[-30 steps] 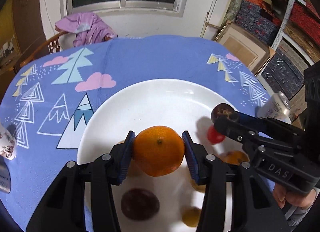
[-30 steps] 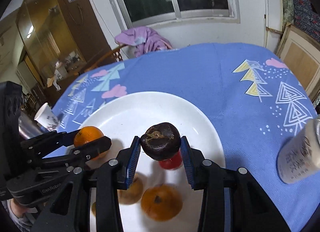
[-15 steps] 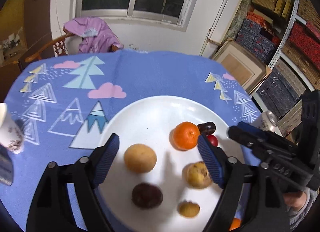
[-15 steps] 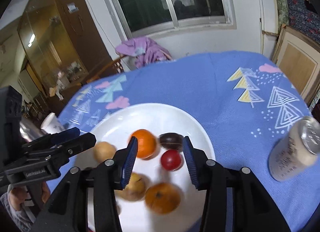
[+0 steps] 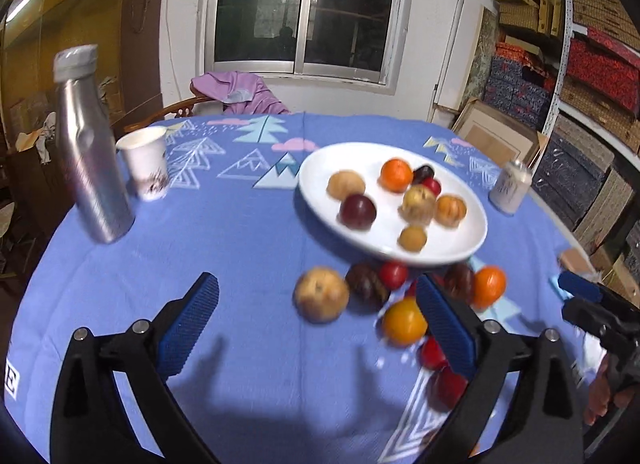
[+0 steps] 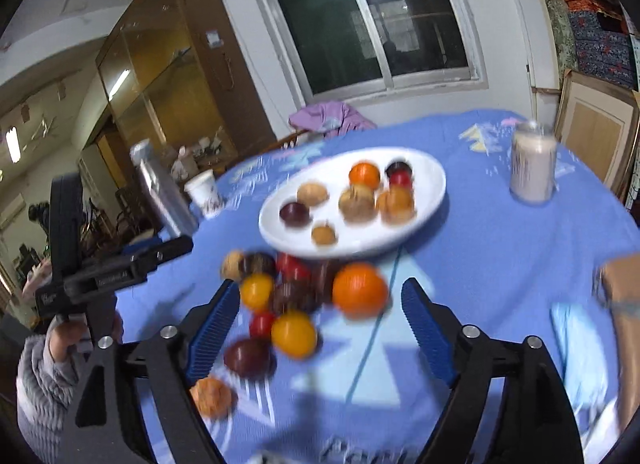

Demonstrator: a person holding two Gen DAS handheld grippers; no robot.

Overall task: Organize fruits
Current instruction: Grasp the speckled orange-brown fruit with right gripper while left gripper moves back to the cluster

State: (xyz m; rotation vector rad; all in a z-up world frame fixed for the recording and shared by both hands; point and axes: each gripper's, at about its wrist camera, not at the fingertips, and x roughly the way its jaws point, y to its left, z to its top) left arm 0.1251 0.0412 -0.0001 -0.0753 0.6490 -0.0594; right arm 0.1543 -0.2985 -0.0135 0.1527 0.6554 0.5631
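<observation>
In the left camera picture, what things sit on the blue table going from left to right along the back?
Silver bottle → paper cup → white plate with fruit → drink can.

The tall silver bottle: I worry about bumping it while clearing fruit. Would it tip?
Probably. The silver bottle stands tall and narrow on a small base, so a high nudge could topple it. Its smooth metal looks slippery, and the paper cup stands close beside it.

Both wrist views look slantwise down across the table, sharing the white plate (image 5: 316,183) (image 6: 434,183) ahead.
</observation>
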